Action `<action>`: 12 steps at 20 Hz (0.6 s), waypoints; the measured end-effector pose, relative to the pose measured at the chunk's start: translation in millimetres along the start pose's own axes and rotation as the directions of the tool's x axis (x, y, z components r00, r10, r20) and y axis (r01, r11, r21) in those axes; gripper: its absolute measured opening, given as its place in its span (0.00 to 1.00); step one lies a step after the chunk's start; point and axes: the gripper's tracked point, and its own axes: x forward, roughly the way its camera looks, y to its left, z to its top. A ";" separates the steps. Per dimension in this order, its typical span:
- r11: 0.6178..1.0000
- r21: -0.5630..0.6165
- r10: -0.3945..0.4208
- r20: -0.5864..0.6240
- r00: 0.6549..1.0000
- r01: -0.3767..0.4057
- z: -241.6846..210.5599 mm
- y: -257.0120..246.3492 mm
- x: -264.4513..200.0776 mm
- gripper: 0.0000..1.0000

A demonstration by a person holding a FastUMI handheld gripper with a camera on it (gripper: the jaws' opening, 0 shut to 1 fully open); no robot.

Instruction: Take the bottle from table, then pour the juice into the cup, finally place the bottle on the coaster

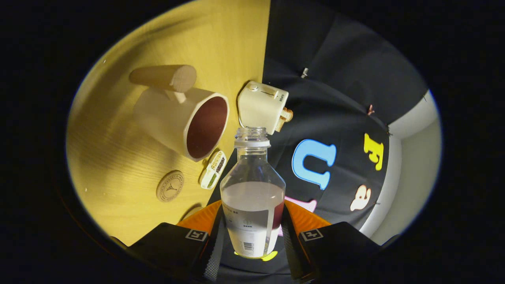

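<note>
Gripper view. Nearest the camera, the tool [252, 236] is clamped on the bottle [252, 197], one finger pressing each side of its labelled lower body. The bottle is clear plastic, uncapped, and partly filled with a pale liquid; its open neck points away from the camera, beyond the fingers. The whole scene appears rolled sideways, so the wooden desk [118, 157] stands as a slanted plane to one side of the bottle.

On the desk, the cup [185, 120], pale outside and dark reddish inside, carries a thick wooden handle; its mouth faces toward the bottle's neck but stands apart from it. The round wooden coaster [170, 186] lies near the cup's base side, bare. Between coaster and bottle lies a small compartmented box [213, 169] with mixed contents. A cream-coloured toaster-like appliance [262, 106] sits at the desk edge, just beyond the bottle's mouth.
</note>
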 end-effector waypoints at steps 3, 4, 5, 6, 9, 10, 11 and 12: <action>0.983 0.185 0.018 -0.048 0.999 -0.009 -7.7 13.2 -4.0 0.70; 0.969 0.248 0.023 -0.064 0.998 -0.006 -9.2 16.1 -5.2 0.70; 0.950 0.313 0.028 -0.075 0.997 -0.004 -9.4 18.8 -6.6 0.70; 0.926 0.378 0.031 -0.084 0.996 0.003 -8.2 20.9 -7.4 0.70; 0.809 0.588 0.038 -0.100 0.994 0.028 -0.8 25.5 -10.3 0.70; 0.766 0.642 0.035 -0.094 0.995 0.034 3.2 26.4 -11.0 0.70; 0.714 0.699 0.018 -0.088 0.996 0.049 6.9 24.8 -11.9 0.70; 0.666 0.743 0.000 -0.086 0.996 0.064 8.9 21.8 -13.3 0.70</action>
